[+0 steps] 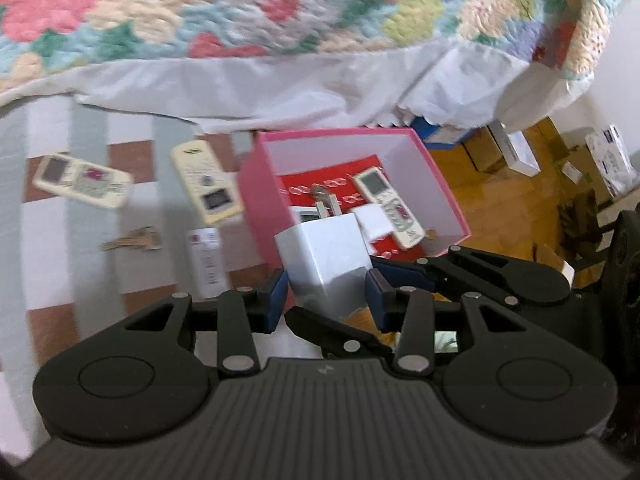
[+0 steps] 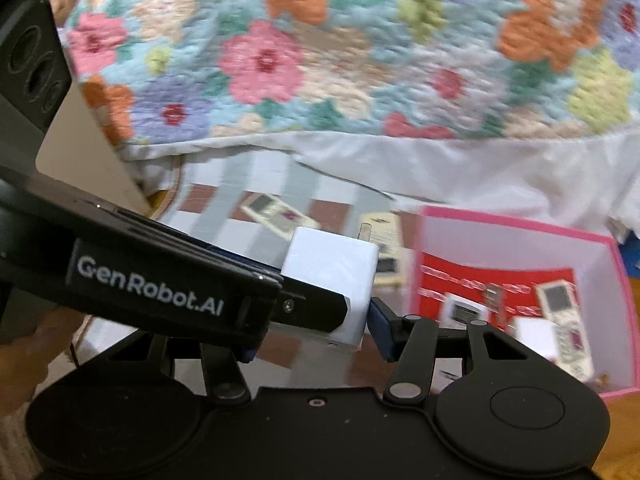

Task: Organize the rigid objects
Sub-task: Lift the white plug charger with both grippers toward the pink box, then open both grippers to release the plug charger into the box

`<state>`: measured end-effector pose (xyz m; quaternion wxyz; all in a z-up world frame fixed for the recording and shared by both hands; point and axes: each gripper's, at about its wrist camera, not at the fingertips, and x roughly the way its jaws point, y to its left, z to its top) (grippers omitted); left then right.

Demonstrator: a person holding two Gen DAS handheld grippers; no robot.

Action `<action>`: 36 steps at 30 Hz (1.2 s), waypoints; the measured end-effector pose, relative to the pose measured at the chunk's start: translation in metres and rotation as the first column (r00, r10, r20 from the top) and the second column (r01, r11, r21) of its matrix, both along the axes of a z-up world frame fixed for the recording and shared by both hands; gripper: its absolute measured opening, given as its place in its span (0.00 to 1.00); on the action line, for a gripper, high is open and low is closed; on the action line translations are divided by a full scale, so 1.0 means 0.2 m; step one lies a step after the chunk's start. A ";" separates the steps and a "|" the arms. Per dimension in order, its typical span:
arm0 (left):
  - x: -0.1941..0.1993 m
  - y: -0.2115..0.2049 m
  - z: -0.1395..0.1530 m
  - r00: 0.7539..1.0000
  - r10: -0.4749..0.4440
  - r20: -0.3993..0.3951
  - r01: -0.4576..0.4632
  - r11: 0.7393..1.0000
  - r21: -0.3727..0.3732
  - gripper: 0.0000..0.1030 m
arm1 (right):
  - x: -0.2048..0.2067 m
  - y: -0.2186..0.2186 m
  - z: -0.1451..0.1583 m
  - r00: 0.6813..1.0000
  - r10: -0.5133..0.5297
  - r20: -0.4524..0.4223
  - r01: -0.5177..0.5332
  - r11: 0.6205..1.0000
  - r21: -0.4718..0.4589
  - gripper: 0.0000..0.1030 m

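Observation:
A white plug charger [image 1: 326, 258] with metal prongs sits between the blue pads of my left gripper [image 1: 327, 294], which is shut on it above the near edge of the pink box [image 1: 256, 196]. The same charger [image 2: 334, 276] shows in the right wrist view, where the left gripper's finger crosses in front. My right gripper [image 2: 316, 330] stands around the charger too; its right pad [image 2: 380, 330] is close to the block, and I cannot tell if it presses. The pink box [image 2: 624, 280] holds a remote [image 1: 390, 208], white blocks and a red card.
Two cream remotes [image 1: 82, 180] [image 1: 206, 182], a key [image 1: 134, 240] and a small white card [image 1: 206, 264] lie on the striped mat. A flowered quilt [image 1: 240, 4] hangs over the bed behind. Cardboard boxes [image 1: 520, 152] stand on the wooden floor at right.

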<state>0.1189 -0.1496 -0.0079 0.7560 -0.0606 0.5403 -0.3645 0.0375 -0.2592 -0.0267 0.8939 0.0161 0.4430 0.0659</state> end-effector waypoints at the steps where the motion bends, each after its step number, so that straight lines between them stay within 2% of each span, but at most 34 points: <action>1: 0.02 -0.06 -0.01 1.000 -0.016 -0.017 0.016 1.000 -0.002 0.40 | 0.00 -0.04 -0.01 1.000 -0.014 -0.013 0.014 1.000 -0.005 0.57; 7: 0.13 -0.35 -0.13 0.987 -0.087 -0.136 0.083 0.996 -0.031 0.40 | 0.06 -0.30 -0.07 0.988 -0.103 -0.116 0.102 0.995 -0.018 0.57; 11: 0.22 -0.50 -0.26 0.967 -0.091 -0.239 0.079 0.995 -0.059 0.40 | 0.14 -0.46 -0.13 0.971 -0.140 -0.196 0.140 0.990 -0.016 0.57; 15: 0.31 -0.63 -0.41 0.935 -0.085 -0.346 0.061 0.995 -0.078 0.40 | 0.23 -0.60 -0.21 0.943 -0.183 -0.278 0.190 0.982 -0.005 0.57; 18: 0.33 -0.71 -0.50 0.914 -0.090 -0.395 0.057 0.994 -0.096 0.40 | 0.26 -0.68 -0.26 0.921 -0.221 -0.320 0.230 0.973 -0.009 0.57; 26: 0.34 -0.87 -0.71 0.841 -0.119 -0.529 0.048 0.988 -0.147 0.40 | 0.30 -0.76 -0.35 0.872 -0.261 -0.414 0.219 0.965 -0.147 0.57; 32: 0.36 -0.95 -0.88 0.763 -0.076 -0.641 0.005 0.994 -0.113 0.40 | 0.37 -0.83 -0.47 0.805 -0.283 -0.521 0.221 0.959 -0.179 0.56; 36: 0.37 -0.96 -0.93 0.744 -0.043 -0.667 -0.001 0.998 -0.066 0.40 | 0.42 -0.86 -0.53 0.770 -0.267 -0.579 0.219 0.964 -0.152 0.56</action>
